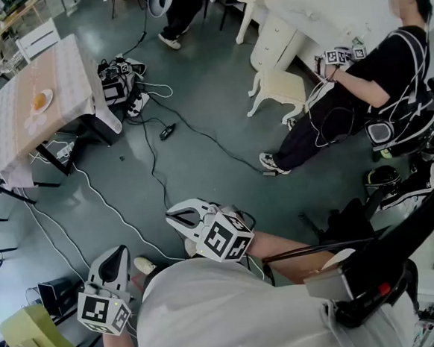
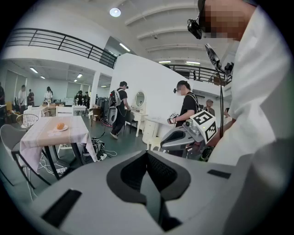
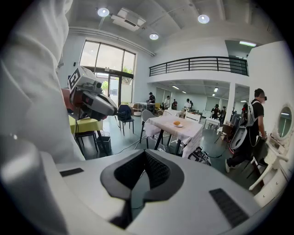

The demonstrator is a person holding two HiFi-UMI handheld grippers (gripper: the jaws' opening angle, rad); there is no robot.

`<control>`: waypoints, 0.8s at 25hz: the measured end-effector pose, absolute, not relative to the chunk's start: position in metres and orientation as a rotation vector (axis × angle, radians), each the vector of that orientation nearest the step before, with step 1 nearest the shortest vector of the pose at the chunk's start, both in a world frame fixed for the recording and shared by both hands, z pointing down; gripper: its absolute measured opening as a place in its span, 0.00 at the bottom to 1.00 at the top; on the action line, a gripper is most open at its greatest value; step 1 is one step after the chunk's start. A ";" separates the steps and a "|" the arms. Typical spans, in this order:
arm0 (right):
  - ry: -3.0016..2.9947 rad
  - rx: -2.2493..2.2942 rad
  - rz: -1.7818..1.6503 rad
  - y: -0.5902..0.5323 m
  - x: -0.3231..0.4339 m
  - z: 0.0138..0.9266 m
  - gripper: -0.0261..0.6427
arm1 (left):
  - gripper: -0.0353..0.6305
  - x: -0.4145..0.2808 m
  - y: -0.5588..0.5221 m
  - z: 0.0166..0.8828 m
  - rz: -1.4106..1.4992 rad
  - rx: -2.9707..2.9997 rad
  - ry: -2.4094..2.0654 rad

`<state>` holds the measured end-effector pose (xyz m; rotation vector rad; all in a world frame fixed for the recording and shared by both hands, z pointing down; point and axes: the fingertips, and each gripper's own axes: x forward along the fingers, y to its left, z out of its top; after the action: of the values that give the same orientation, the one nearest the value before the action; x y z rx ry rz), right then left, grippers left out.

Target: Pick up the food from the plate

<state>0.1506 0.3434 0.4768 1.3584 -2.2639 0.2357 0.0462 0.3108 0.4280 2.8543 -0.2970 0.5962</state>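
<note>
A round orange piece of food [image 1: 40,100] sits on a small white plate [image 1: 48,93]. The plate rests toward the middle of a cloth-covered surface [image 1: 63,65], probably so it can be reached from any side.

In the head view the surface lies at about 10 o'clock from the wearer, well apart from both hands. Open grey floor [image 1: 210,80] crossed by loose cables [image 1: 167,129] lies between them.

Both gripper views show the same plate small and far off, at 10 o'clock from the left one and 1 o'clock from the right.

The left tongs [image 1: 117,253] are clenched, pad against pad, with nothing between them. The right tongs [image 1: 177,217] are likewise clenched and empty. Both are held low and close to the wearer's body, pointing roughly toward the surface. This looks like a carrying posture for walking over, since nothing is within reach to grasp yet.

A seated person [image 1: 374,82] at 2 o'clock holds 2 similar tools, apart from this task.

The pickup has not begun. The wearer must first cross the cabled floor, then release 1 pair of tongs above the plate.
</note>
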 end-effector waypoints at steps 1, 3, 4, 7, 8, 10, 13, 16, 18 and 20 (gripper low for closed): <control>-2.270 1.351 0.234 0.345 0.150 0.476 0.06 | 0.07 0.046 0.313 0.428 0.595 2.848 -0.305; -2.280 1.338 0.230 0.348 0.148 0.475 0.06 | 0.07 0.046 0.317 0.430 0.594 2.839 -0.315; -2.284 1.332 0.227 0.348 0.147 0.475 0.06 | 0.07 0.046 0.318 0.431 0.597 2.837 -0.317; -2.293 1.325 0.223 0.348 0.146 0.474 0.06 | 0.07 0.047 0.317 0.432 0.606 2.837 -0.324; -2.294 1.323 0.223 0.348 0.147 0.473 0.06 | 0.07 0.048 0.316 0.432 0.605 2.838 -0.327; -2.296 1.317 0.221 0.348 0.149 0.472 0.06 | 0.07 0.050 0.316 0.429 0.600 2.842 -0.336; -2.311 1.309 0.231 0.350 0.146 0.472 0.06 | 0.07 0.046 0.315 0.425 0.592 2.839 -0.362; -2.333 1.322 0.237 0.349 0.144 0.470 0.06 | 0.07 0.042 0.312 0.422 0.580 2.847 -0.381; -2.351 1.302 0.233 0.344 0.143 0.470 0.06 | 0.07 0.040 0.306 0.421 0.565 2.845 -0.408; -2.370 1.273 0.231 0.331 0.137 0.471 0.06 | 0.07 0.032 0.295 0.422 0.550 2.825 -0.442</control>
<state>0.1366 0.3306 0.4710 1.2734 -2.3696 0.2311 0.0317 0.2946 0.4221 2.8250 -0.4424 0.5496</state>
